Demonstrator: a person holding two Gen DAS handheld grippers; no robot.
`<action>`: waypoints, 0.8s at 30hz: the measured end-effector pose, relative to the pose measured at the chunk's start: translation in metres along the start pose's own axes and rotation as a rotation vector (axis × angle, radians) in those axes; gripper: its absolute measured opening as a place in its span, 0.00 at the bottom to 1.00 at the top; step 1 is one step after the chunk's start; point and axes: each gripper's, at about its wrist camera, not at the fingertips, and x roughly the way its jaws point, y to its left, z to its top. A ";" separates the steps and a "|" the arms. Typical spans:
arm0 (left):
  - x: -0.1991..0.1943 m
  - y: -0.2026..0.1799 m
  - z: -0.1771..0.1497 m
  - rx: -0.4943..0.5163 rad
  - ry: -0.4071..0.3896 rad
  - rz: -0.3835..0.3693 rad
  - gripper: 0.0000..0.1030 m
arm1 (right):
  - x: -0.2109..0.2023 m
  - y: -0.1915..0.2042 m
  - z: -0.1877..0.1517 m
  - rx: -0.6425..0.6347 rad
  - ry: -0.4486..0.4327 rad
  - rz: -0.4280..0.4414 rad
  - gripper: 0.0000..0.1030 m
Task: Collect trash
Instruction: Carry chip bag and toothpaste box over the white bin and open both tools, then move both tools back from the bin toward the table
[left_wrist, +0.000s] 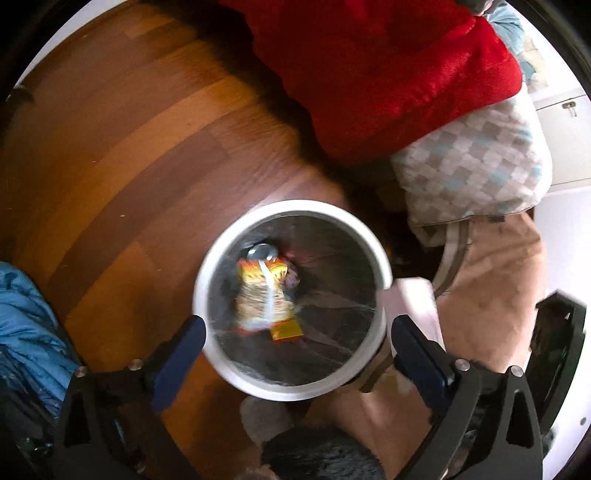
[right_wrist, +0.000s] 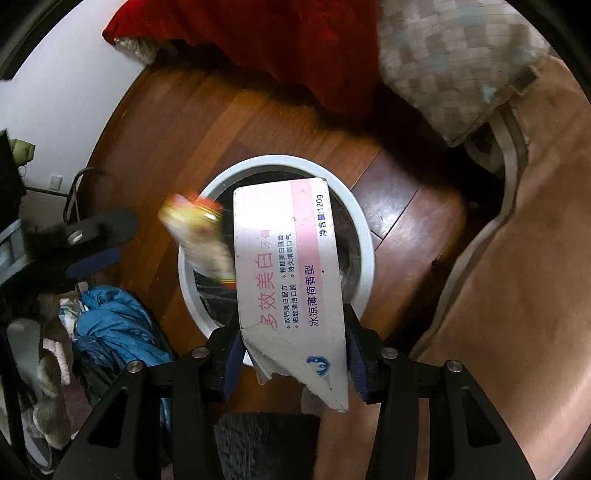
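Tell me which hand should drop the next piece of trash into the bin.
Right. The right gripper holds the toothpaste box over the white bin. The left gripper is open and empty; its snack wrapper is already dropping in.

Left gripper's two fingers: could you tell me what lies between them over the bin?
In the left wrist view, the left gripper stands open; between its fingers shows the bin mouth with the snack wrapper unheld.

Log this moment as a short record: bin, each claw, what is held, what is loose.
bin: white round trash bin with a dark liner, standing on the wood floor
left claw: open above the bin, nothing between its pads
loose item: orange snack wrapper, blurred, inside the bin's mouth
right claw: shut on the toothpaste box
box position: over the bin, not yet released
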 end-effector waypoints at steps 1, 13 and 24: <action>-0.003 0.003 -0.002 -0.001 -0.011 0.015 1.00 | 0.003 -0.001 0.002 0.000 0.003 0.000 0.55; -0.034 0.005 -0.054 0.083 -0.161 0.267 1.00 | -0.009 0.002 -0.006 -0.037 -0.033 -0.120 1.00; -0.059 -0.022 -0.090 0.147 -0.209 0.279 1.00 | -0.041 0.002 -0.042 -0.067 -0.068 -0.189 1.00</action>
